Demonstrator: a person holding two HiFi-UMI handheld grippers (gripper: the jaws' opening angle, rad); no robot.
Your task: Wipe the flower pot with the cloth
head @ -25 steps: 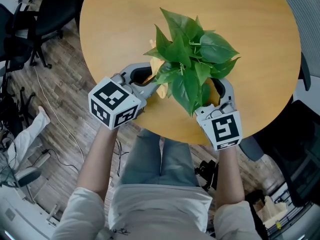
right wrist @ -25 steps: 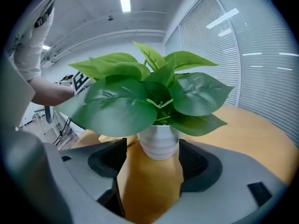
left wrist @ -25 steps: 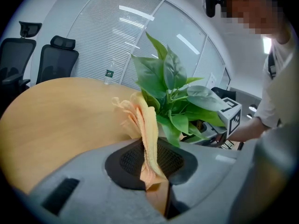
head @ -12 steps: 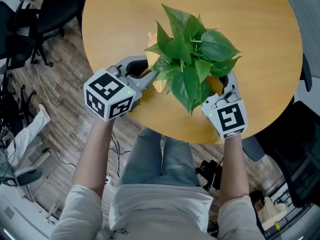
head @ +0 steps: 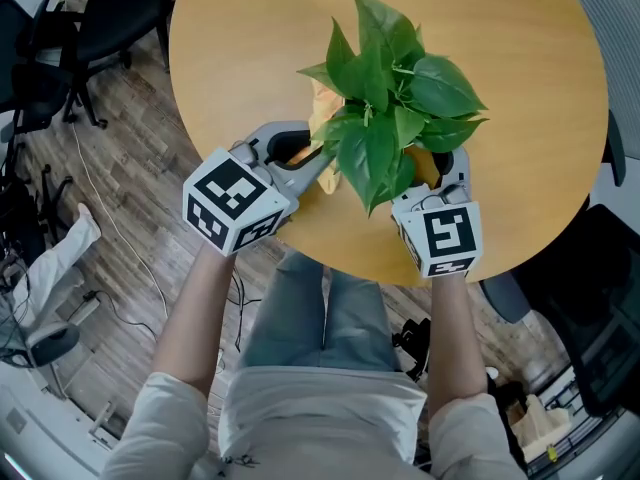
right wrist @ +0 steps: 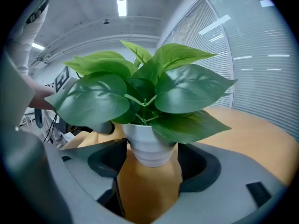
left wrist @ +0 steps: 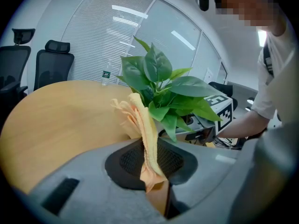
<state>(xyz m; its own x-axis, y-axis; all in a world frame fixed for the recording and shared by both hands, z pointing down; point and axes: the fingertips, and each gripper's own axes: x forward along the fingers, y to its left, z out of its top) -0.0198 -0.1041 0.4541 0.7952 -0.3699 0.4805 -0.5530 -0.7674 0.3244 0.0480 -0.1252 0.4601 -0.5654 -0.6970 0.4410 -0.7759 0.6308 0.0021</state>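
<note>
Shifted back toward frame centre, left gripper (head: 318,164), jaws pinched on orange cloth (head: 325,109) beside the plant (head: 386,96), right gripper (head: 446,165) jaws wide, clasping the white pot (right wrist: 147,146).

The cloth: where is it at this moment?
In the head view, the cloth is clamped in the left gripper, rising along the left side of the plant, whose flower pot the right gripper holds.

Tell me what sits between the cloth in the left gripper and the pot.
Only the plant's low leaves: they hang between the cloth and the pot, which the right gripper holds.
</note>
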